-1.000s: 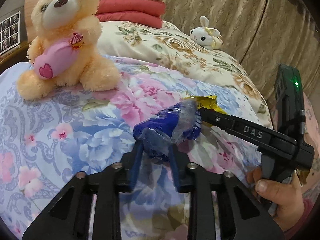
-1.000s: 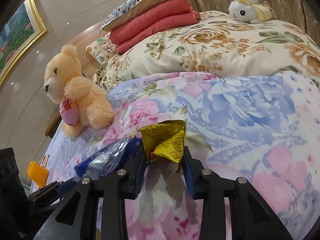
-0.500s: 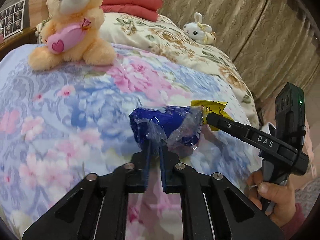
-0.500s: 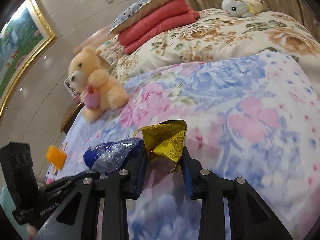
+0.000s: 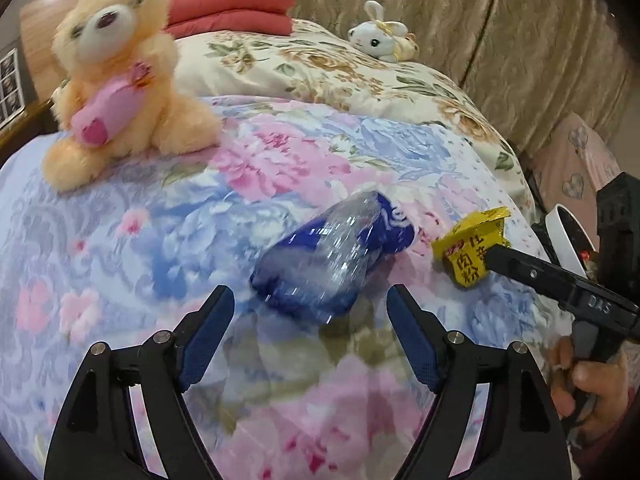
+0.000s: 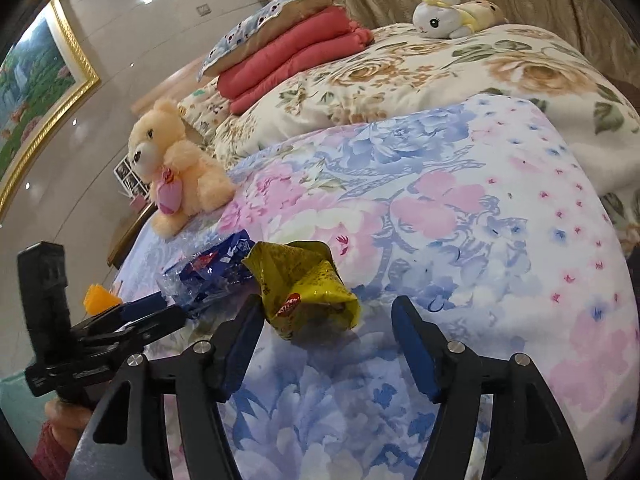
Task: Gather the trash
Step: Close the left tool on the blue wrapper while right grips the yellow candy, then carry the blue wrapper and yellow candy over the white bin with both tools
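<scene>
On the bed [image 5: 120, 264], spread with a quilt of pink and blue flowers, a crumpled blue wrapper [image 5: 332, 260] was seen lying just ahead of the left gripper [image 5: 310, 330]. That gripper's blue-padded fingers [image 5: 208, 332] were spread wide, with nothing held between them and the wrapper lying free of both pads. Beside the blue wrapper, to its right, a crumpled yellow wrapper [image 5: 472, 248] with printed characters was found on the quilt, met in the left wrist view by one dark finger of the right gripper [image 6: 324, 330].

From the right wrist view, the right gripper was likewise shown parted wide; the yellow wrapper [image 6: 304, 288] lay between its fingers [image 6: 240, 344], close against the left one and well apart from the right one, and was not clamped. Whether the left finger actually touched it could not be told. The blue wrapper [image 6: 212, 268] was seen just beyond, touching or nearly touching the yellow one.

Farther up the bed a cream teddy bear [image 5: 120, 76] holding a pink heart cushion was seated upright. Behind it, folded red blankets [image 5: 232, 12] were stacked under a patterned pillow, and a small white toy rabbit [image 5: 380, 38] was laid on a beige floral duvet [image 5: 320, 76].
</scene>
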Available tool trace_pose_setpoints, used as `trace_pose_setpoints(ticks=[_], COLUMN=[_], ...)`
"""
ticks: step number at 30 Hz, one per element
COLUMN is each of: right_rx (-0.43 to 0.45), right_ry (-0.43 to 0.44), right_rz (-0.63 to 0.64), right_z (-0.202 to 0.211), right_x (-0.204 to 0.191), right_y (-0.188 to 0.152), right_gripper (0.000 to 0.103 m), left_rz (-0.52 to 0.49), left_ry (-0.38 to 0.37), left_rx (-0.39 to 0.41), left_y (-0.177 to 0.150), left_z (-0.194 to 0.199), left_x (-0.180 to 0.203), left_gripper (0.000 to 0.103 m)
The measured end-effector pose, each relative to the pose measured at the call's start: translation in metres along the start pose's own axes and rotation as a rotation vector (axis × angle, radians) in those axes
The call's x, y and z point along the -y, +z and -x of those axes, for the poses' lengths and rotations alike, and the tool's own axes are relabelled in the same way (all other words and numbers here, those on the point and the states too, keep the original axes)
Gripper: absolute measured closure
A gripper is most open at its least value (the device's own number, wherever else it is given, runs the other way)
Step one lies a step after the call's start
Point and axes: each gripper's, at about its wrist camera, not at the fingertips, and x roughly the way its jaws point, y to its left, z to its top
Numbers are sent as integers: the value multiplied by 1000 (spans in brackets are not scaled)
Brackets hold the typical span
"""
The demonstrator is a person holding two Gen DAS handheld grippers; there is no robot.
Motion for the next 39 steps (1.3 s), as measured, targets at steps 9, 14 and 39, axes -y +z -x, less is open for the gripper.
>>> trace_pose_setpoints(ticks=[9, 14, 39], right_rx=[5, 18, 57], right_ry=[-16, -23, 20], right_rz=[25, 39, -4], right_z=[-18, -20, 23], right_x=[-14, -18, -12], right_y=[3, 3, -28], right_gripper=[40, 63, 72], left_rz=[-38, 30, 122], left_ry=[15, -22, -71], left_rx=[-49, -45, 44], left_y=[1, -3, -41], left_z=[-24, -22, 34], left_x=[16, 15, 45], left_gripper=[76, 93, 98])
